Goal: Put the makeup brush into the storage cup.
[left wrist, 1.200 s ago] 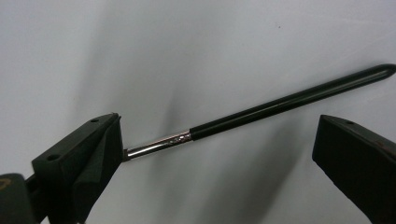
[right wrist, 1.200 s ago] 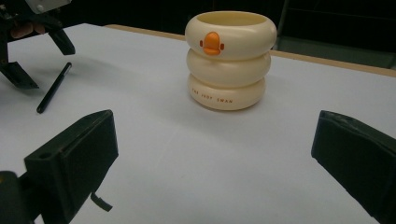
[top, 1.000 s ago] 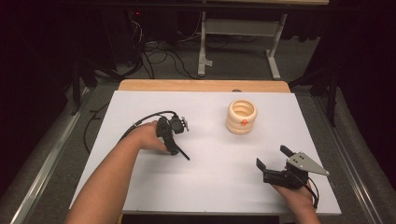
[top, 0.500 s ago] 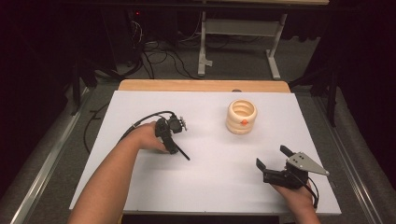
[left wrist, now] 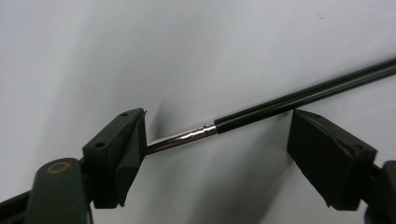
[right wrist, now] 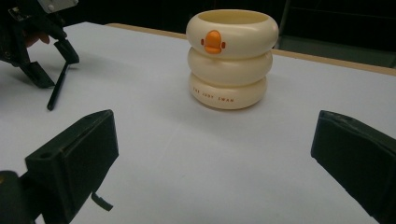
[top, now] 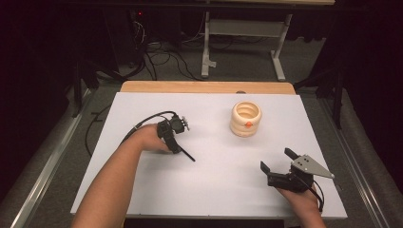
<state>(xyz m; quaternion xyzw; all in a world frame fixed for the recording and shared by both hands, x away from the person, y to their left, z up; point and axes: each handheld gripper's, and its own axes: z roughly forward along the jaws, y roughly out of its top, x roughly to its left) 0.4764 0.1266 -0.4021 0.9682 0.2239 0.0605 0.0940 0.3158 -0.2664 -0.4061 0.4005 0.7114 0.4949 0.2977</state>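
The left gripper point(left wrist: 217, 140) is closing around a thin black pen point(left wrist: 299, 98) lying flat on the white surface point(top: 214, 190), pads not yet pressing; next, squeeze and lift. The right gripper point(top: 280, 164) waits wide open near the cream pen holder point(top: 246, 118)

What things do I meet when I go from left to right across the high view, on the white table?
Left gripper over a thin black stick → cream ring-stacked holder with an orange beak → right gripper with its grey plate.
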